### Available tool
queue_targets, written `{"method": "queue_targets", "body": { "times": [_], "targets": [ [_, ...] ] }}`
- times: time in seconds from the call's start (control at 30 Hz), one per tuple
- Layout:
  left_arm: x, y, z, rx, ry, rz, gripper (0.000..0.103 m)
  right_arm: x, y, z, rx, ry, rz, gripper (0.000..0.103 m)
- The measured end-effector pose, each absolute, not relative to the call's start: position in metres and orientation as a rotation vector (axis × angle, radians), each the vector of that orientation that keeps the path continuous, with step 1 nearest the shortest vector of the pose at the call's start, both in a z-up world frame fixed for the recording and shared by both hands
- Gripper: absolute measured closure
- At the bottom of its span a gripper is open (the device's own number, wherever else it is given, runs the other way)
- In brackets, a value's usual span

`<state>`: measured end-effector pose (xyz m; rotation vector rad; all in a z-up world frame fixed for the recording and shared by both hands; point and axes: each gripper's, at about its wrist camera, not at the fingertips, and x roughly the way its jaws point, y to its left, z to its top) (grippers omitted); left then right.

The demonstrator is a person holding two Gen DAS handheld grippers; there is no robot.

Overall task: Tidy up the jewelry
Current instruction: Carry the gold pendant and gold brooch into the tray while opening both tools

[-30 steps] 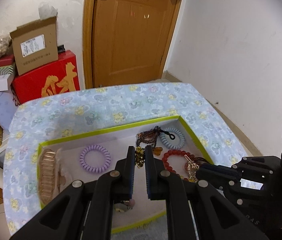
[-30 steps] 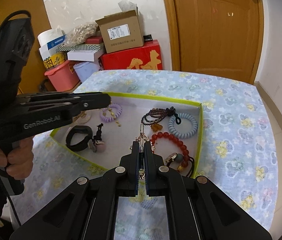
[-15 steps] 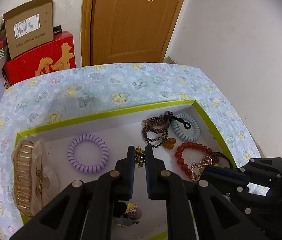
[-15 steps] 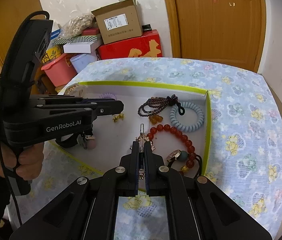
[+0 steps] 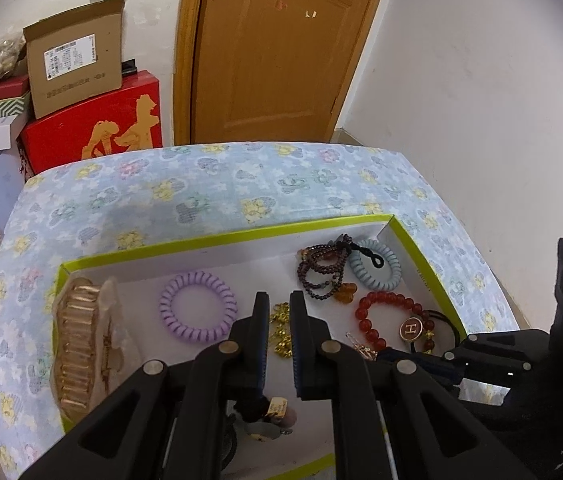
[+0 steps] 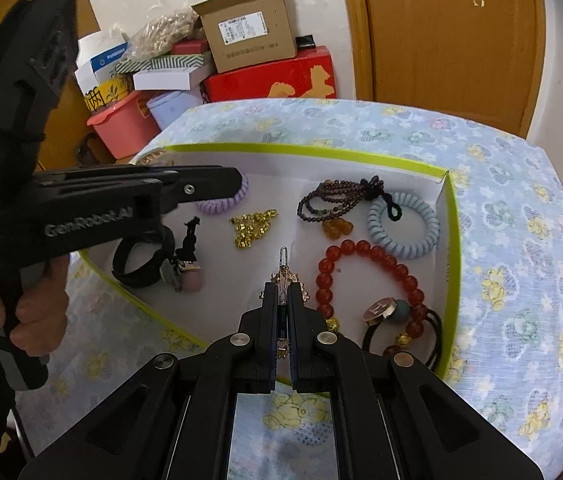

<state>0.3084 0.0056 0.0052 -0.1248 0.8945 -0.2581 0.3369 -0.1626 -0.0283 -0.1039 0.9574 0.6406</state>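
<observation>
A white tray with a lime rim [image 5: 217,239] [image 6: 321,152] sits on the flowered table. My right gripper [image 6: 282,285] is shut on a thin gold hair clip [image 6: 284,258] and holds it over the tray's front middle. My left gripper [image 5: 280,296] hangs slightly open and empty over a gold chain piece [image 5: 281,326] [image 6: 252,229]. In the tray lie a purple coil tie [image 5: 198,307], a blue coil tie [image 6: 403,224], a dark bead bracelet [image 6: 331,200], a red bead bracelet [image 6: 373,264], a gold claw clip [image 5: 79,340] and a black band [image 6: 137,262].
Cardboard and red boxes [image 5: 93,120] and a pink tub [image 6: 121,128] are stacked left of the table. A wooden door [image 5: 277,48] and white wall stand behind. A black hair tie with a round charm [image 6: 385,308] lies at the tray's right front corner.
My left gripper has moved forward over the tray toward the gold chain piece. My right gripper has lowered with the hair clip closer to the tray floor.
</observation>
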Motion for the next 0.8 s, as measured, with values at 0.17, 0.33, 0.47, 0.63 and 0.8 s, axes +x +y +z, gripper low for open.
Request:
{"method": "queue_targets", "body": {
  "times": [0.17,0.33,0.47,0.63,0.8],
  "targets": [
    [0.303,0.006,0.006,-0.114,0.888,-0.250,0.092,0.338,-0.162,-0.031,-0.102,0.971,0.637,0.099],
    [0.296,0.005,0.011,-0.101,0.874,-0.240,0.092,0.340,-0.160,-0.030,-0.103,0.982,0.622,0.087],
    [0.286,0.005,0.016,-0.089,0.862,-0.226,0.092,0.337,-0.163,-0.025,-0.092,0.971,0.621,0.084],
    [0.269,0.007,0.025,-0.073,0.842,-0.200,0.091,0.323,-0.167,-0.012,-0.093,0.943,0.611,0.081],
    [0.241,0.010,0.034,-0.067,0.817,-0.172,0.086,0.301,-0.177,0.002,-0.085,0.914,0.591,0.072]
  ]
}}
